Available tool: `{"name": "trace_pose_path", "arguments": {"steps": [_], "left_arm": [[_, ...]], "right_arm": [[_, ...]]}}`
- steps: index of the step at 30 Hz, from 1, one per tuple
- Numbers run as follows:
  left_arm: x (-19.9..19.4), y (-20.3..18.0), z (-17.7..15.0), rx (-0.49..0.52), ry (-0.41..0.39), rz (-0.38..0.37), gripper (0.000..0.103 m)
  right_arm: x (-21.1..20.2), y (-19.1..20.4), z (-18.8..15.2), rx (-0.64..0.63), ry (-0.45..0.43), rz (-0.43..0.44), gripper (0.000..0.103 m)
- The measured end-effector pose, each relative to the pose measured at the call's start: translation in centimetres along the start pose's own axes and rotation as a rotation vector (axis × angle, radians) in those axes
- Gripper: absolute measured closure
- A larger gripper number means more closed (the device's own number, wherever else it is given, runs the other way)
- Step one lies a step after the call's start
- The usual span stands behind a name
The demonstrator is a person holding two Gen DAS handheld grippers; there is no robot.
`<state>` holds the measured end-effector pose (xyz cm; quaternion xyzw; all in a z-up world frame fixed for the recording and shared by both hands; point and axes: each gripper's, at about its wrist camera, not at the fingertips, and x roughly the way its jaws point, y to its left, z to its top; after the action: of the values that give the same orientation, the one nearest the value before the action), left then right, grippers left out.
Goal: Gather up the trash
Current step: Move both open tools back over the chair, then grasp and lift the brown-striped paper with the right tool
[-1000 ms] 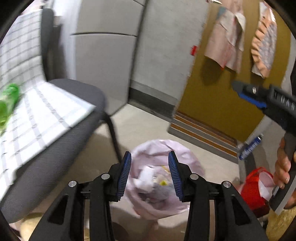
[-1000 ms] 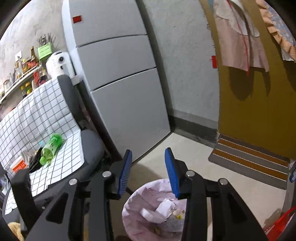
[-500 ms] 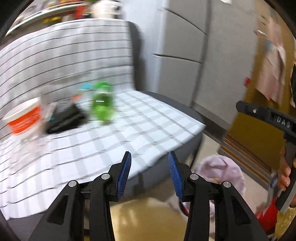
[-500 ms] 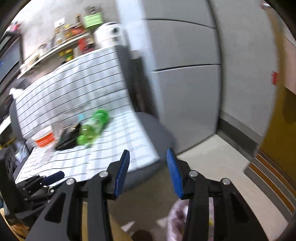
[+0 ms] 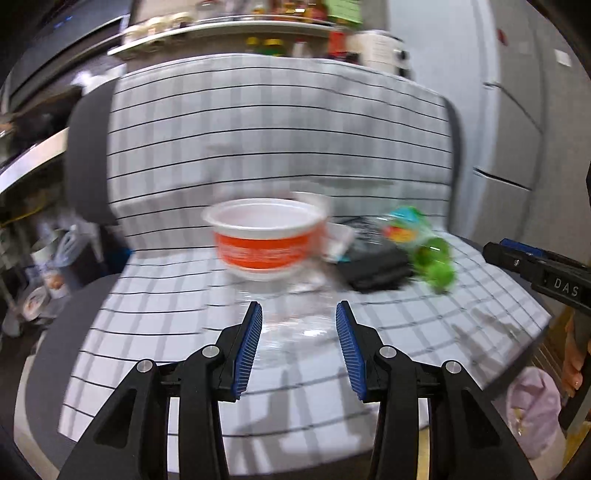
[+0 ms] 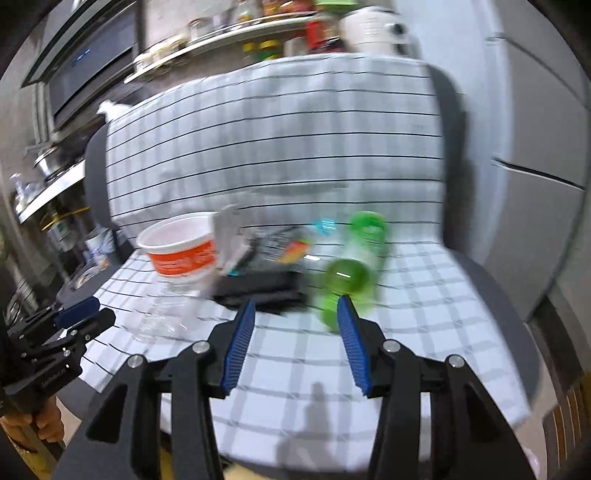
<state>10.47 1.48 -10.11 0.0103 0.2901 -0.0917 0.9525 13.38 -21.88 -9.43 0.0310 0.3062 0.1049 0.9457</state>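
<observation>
1. Both views have swung from the pink-lined bin (image 5: 532,410) to the chair seat (image 5: 480,314).
2. The left gripper (image 5: 298,345), open and empty, straddles a clear plastic bottle (image 5: 291,325) directly ahead.
3. The right gripper (image 6: 293,341), also open, faces the green bottle (image 6: 347,273), whose long axis runs away from it.
4. The orange cup (image 5: 264,238) and black wrapper (image 5: 376,267) crowd behind; the seat front lies free.

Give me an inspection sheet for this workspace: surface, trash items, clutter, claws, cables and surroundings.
Surface: white checked cloth draped over a grey chair seat and backrest.
Job's things: orange-and-white plastic tub, upright; green plastic bottle, lying down; clear crumpled plastic bottle; black flat packet; pink-lined trash bin on the floor.
Clutter: small wrappers behind the packet, too blurred to name.
Claws: left claw open, empty; right claw open, empty.
Cables: nothing seen.
Surroundings: grey refrigerator; shelf of jars.
</observation>
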Motion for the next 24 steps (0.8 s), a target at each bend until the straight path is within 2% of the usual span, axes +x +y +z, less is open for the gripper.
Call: {"name": "trace_pose_path", "arguments": {"steps": [2,3,5,8,13,19,21,23,24], "left_arm": [[0.2,1.6,0.1,-0.031,0.002,0.019,0.060],[0.2,2.2,0.1,-0.040,0.002,0.024,0.059],[0.7,3.3,0.0,-0.057,0.007,0.034,0.059],[1.5,4.3,-0.1,-0.071,0.016,0.040,0.060],[2.6,5.8,-0.1,-0.095,0.025,0.043,0.059],[3.3,6.6,-0.3,-0.120,0.032,0.032,0.059],[3.4,6.6,-0.4,-0.123,0.035,0.026,0.059],[3.5,6.4,-0.5,-0.124,0.039,0.023,0.059],[3.5,6.3,-0.5,-0.123,0.041,0.023,0.059]], "right_arm": [[2.8,1.6,1.1,-0.004,0.034,0.056,0.055],[3.8,2.0,1.3,-0.003,0.047,0.076,0.046],[6.3,3.1,2.1,0.001,0.073,0.109,0.040],[9.9,4.6,3.2,-0.001,0.113,0.132,0.039],[14.3,4.8,4.2,0.033,0.164,0.113,0.039],[17.5,4.5,4.9,0.039,0.196,0.080,0.040],[18.1,4.5,5.1,0.053,0.199,0.088,0.045],[18.4,4.6,5.2,0.063,0.200,0.099,0.064],[18.5,4.6,5.2,0.065,0.199,0.102,0.071]]}}
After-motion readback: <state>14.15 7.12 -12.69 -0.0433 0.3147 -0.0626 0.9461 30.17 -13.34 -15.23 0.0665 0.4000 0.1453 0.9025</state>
